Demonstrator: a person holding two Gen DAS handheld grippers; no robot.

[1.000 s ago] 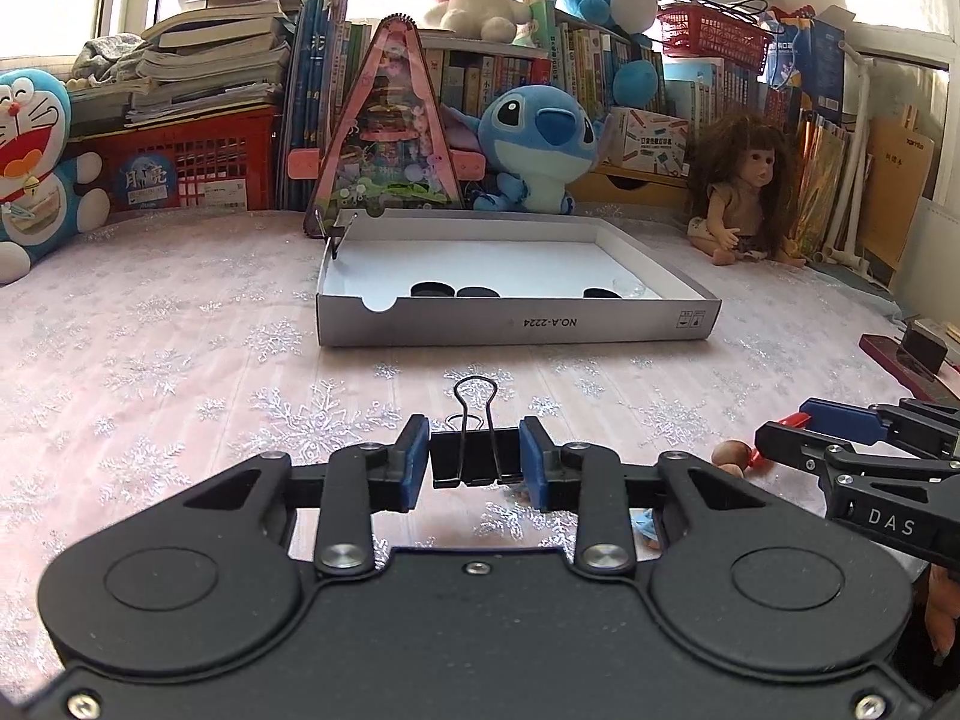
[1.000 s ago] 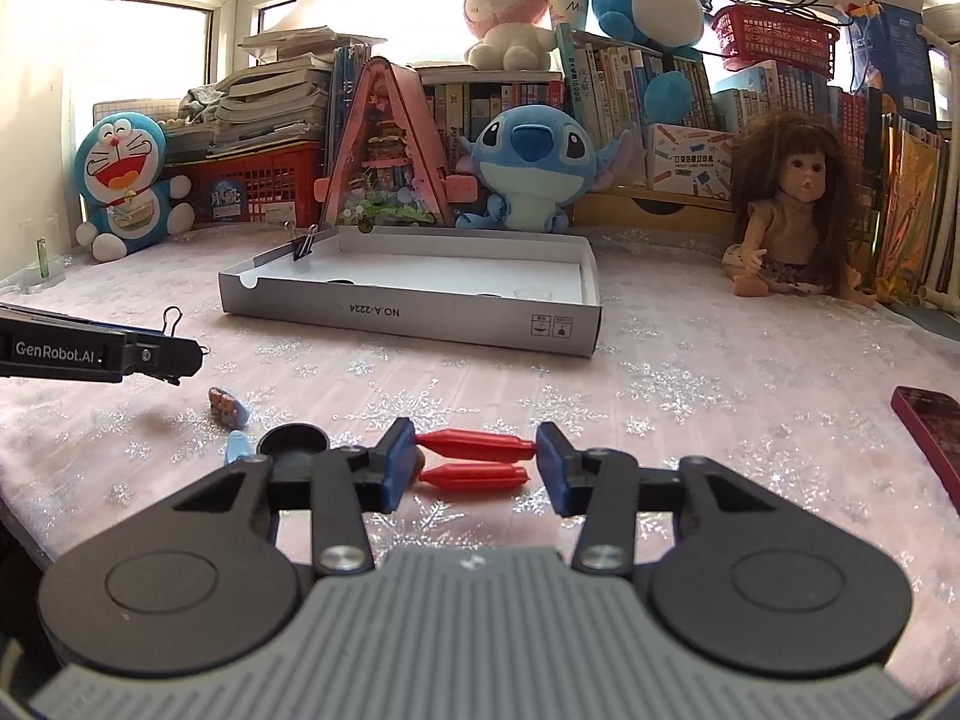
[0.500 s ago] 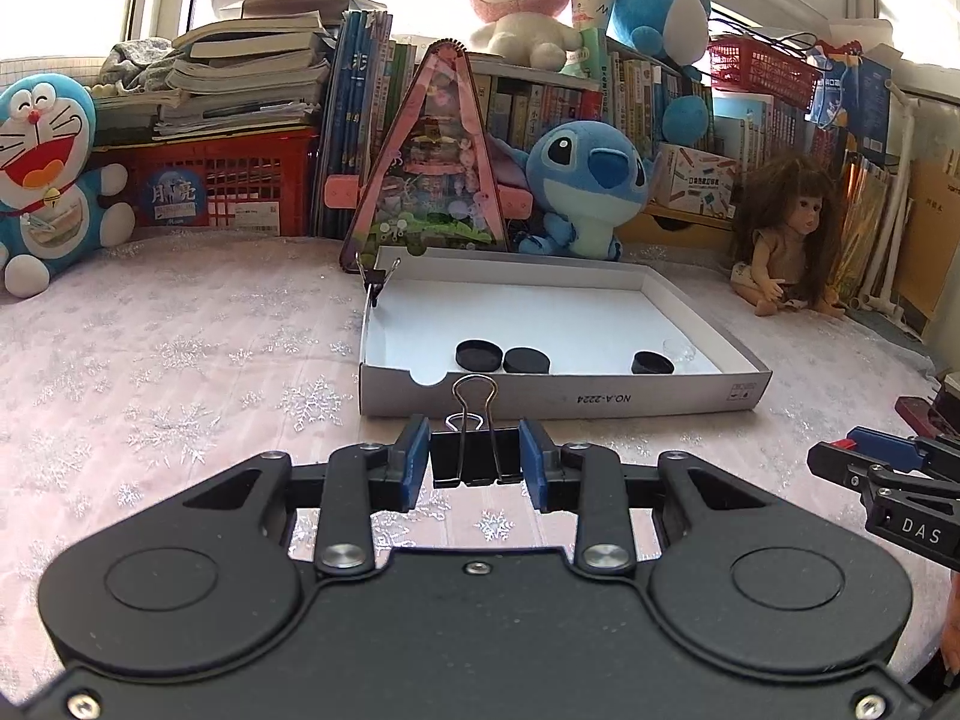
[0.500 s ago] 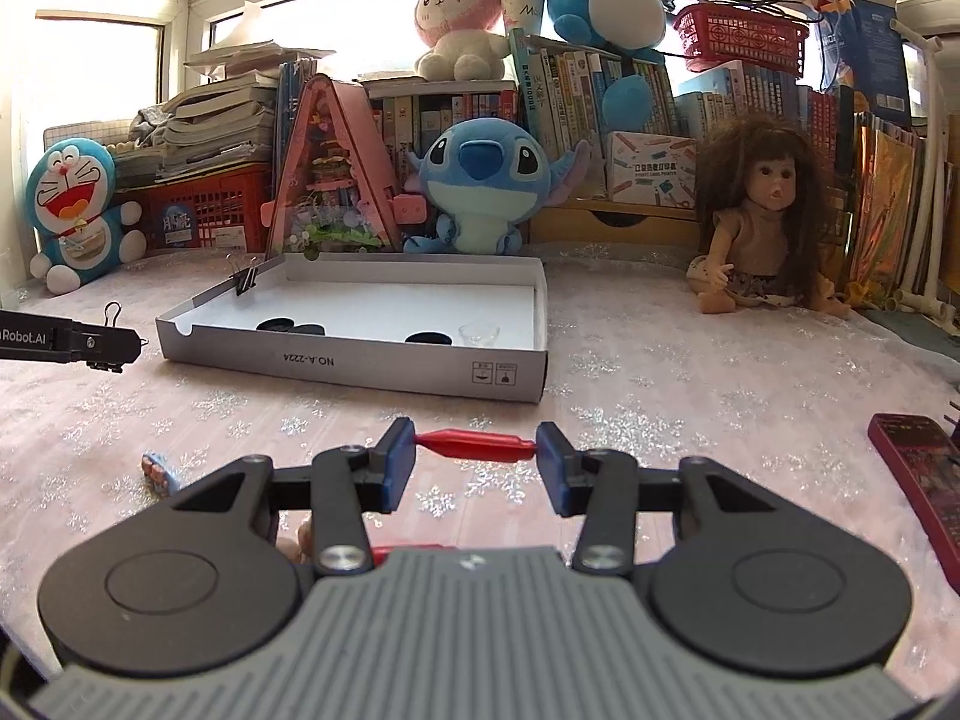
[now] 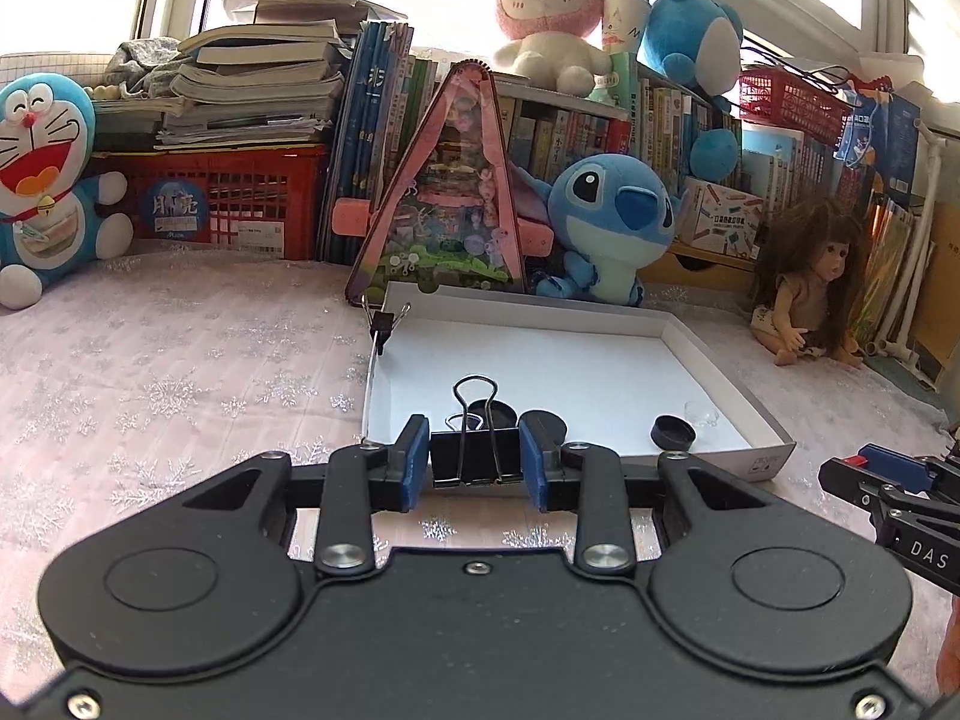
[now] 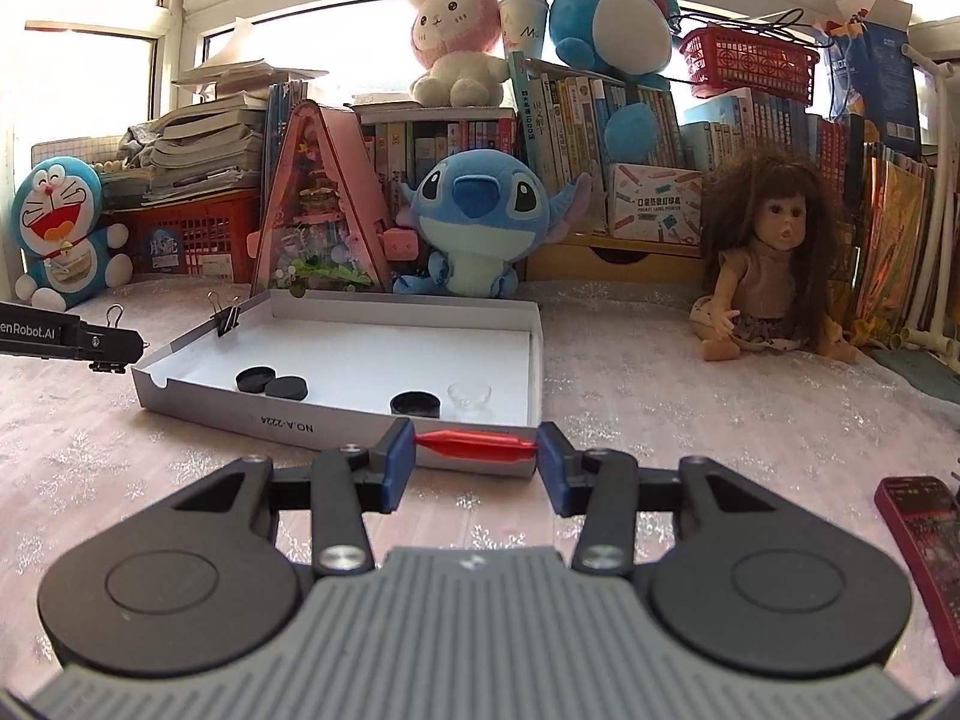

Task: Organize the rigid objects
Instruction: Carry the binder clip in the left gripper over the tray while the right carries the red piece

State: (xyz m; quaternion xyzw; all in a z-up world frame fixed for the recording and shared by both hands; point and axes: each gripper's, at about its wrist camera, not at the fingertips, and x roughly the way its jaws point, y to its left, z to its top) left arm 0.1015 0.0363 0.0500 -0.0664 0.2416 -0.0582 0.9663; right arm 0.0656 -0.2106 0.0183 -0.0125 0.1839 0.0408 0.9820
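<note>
Left gripper (image 5: 474, 463) clamped on black binder clip (image 5: 475, 461), just in front of white cardboard tray (image 5: 762, 420). Right gripper (image 6: 476, 467) gripping red plastic piece (image 6: 475, 441) endwise, near tray's front-right corner. Inside tray: 3 black caps, 1 clear cap; 2nd clip on back-left rim.

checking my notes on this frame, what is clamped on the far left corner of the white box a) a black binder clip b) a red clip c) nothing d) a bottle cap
a: a small black binder clip sits clamped on the wall of the white box at its far left corner, wire handles sticking up.
</note>
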